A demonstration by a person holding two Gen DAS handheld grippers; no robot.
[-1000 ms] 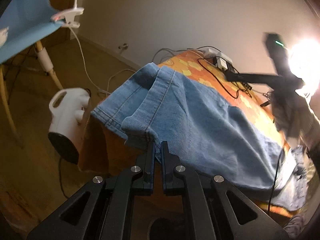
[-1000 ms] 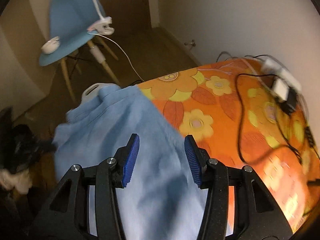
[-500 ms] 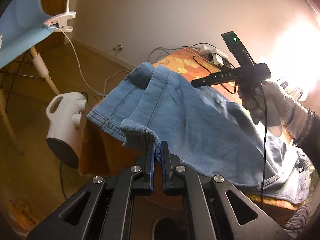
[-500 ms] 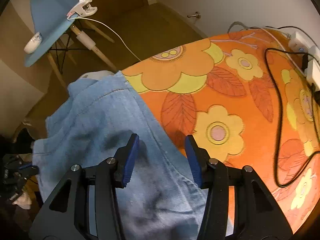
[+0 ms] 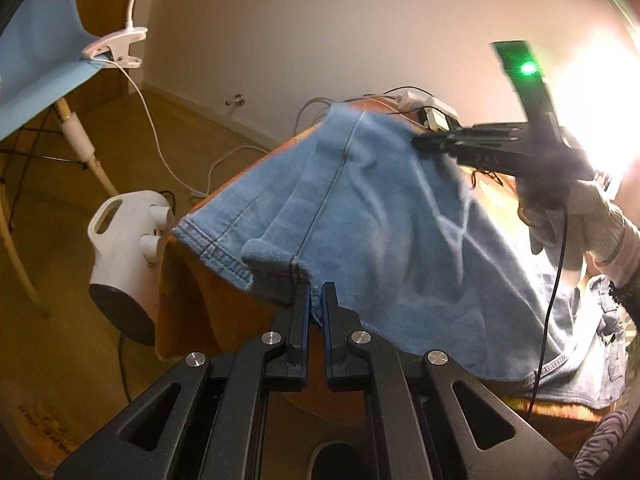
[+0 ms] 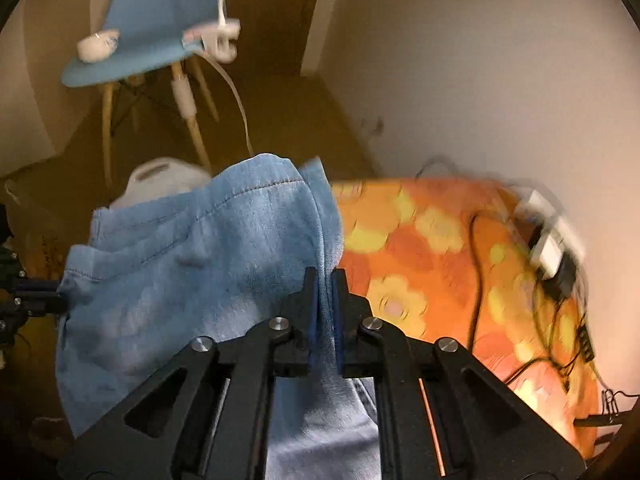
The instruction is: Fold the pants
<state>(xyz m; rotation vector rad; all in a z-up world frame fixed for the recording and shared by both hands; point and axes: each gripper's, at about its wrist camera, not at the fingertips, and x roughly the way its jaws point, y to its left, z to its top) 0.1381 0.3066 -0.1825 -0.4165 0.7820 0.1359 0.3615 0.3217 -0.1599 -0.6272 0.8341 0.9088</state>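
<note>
The left gripper [image 5: 315, 300] is clenched on the near hem corner of the light-blue denim pants [image 5: 360, 216]; its jaws stand almost closed with a thin fold of cloth between them. The right gripper [image 6: 324, 292] is likewise clamped on a side edge of the same garment, with doubled denim pinched between the blue pads [image 6: 314, 304].

The pants lie across the orange flower-patterned table cover [image 6: 432, 264], with the leg ends lifted off the surface between the two grippers and the waist end resting at the right of the left wrist view. The hems overhang the near left table edge, above the white plastic appliance with a handle [image 5: 128, 248] on the floor.

Handling judgement: denim is soft but fairly heavy for cloth, it sags between the grip points, and it is neither fragile nor slippery. The stitched hems and side seams are the thickest, firmest places to take hold; a grip on a single mid-panel layer probably lets the layers separate.

Farther off, a black cable [image 6: 476, 264] and a white power adapter block [image 6: 552, 248] lie on the far right of the cover; swinging cloth could snag them. A blue chair with wooden legs [image 6: 136, 40] stands far left.
</note>
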